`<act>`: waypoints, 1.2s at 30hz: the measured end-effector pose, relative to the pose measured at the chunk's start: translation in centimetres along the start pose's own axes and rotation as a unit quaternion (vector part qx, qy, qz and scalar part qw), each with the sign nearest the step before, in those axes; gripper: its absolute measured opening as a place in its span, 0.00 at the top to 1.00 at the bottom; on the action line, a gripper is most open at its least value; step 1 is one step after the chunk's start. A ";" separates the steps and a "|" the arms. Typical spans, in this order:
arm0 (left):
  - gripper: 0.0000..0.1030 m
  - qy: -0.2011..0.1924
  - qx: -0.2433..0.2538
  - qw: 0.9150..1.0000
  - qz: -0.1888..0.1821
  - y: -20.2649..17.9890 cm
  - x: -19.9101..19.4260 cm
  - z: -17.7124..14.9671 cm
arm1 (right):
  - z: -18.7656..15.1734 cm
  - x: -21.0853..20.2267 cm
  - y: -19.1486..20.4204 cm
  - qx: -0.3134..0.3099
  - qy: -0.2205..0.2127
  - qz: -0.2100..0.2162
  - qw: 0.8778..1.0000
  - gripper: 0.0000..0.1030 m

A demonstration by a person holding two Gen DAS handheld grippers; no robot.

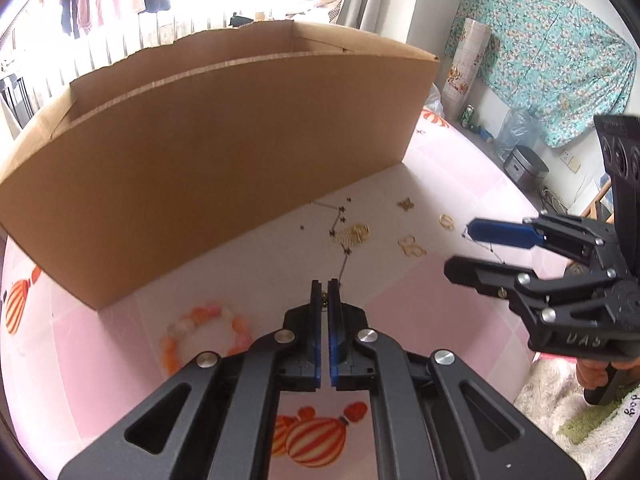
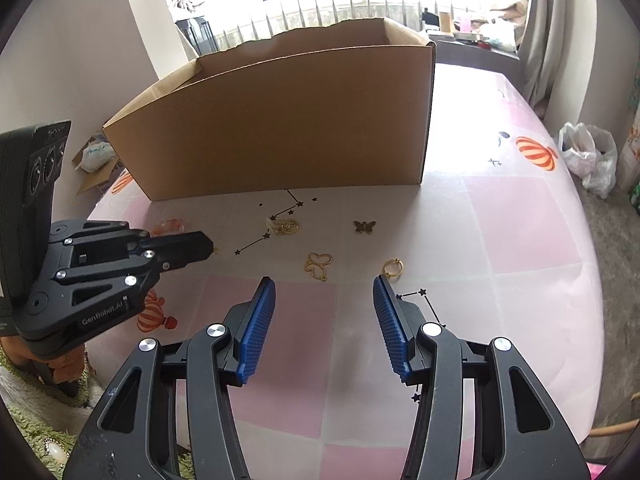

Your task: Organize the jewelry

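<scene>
Left hand-held gripper [image 1: 325,292] pinching small gold piece [image 1: 325,300].

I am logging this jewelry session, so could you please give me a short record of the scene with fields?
Surface: table under a pink checked cloth
Container: open cardboard box, at the far side of the jewelry
Loose on the cloth: gold filigree pendant, dark butterfly charm, gold butterfly outline, gold ring, orange bead bracelet
Left gripper: shut; whether it pinches anything is unclear
Right gripper: open, nothing between the jaws
</scene>
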State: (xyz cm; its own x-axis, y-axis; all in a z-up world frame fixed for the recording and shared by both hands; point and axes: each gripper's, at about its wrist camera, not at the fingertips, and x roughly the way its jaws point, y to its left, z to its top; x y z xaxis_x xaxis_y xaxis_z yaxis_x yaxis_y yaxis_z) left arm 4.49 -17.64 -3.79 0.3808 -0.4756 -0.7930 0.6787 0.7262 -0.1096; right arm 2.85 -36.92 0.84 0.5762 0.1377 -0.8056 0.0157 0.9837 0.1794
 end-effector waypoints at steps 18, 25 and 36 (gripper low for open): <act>0.98 -0.007 -0.011 1.000 -0.013 0.9 -0.2 -1.3 | 1.6 2.7 1.6 -0.029 0.018 -0.036 0.999 0.69; 0.98 -0.007 -0.011 1.000 -0.013 1.0 -0.2 -1.3 | 1.3 3.4 1.7 -0.048 0.022 -0.051 0.997 0.81; 0.97 -0.008 -0.011 1.000 -0.015 1.1 -0.3 -1.3 | 0.8 3.0 1.9 -0.045 0.018 -0.049 0.998 0.92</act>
State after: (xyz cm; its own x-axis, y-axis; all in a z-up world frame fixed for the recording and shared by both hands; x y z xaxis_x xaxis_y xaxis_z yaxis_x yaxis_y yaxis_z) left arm 4.35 -16.07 -4.46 0.3694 -0.5054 -0.7798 0.6767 0.7214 -0.1470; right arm 5.29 -34.70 -0.82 0.5464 0.0420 -0.8365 -0.0025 0.9988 0.0485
